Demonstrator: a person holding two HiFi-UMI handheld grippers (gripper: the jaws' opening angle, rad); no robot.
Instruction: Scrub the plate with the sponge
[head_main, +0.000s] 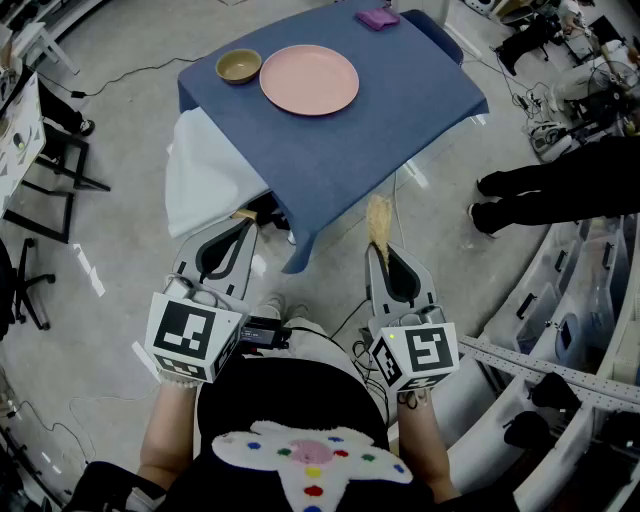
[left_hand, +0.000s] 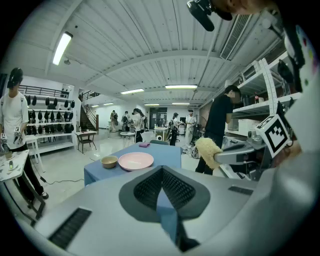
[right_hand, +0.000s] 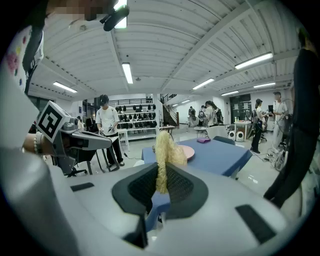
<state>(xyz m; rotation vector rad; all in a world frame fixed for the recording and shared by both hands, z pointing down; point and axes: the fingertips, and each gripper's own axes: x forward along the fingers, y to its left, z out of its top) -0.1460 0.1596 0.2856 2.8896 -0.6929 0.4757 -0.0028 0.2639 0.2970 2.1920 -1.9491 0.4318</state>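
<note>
Sponge (head_main: 378, 222) fuzzy, yellow, pinched in right tool (head_main: 381, 252); round pink plate (head_main: 309, 79).

A blue-clothed table (head_main: 340, 160) stands on grey floor (head_main: 120, 250) under strip lights (left_hand: 62, 47).

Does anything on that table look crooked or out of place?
The blue tablecloth sits askew: on its left side a white cover hangs exposed beneath it. The pink plate and bowl sit flat, nothing spilled.
</note>
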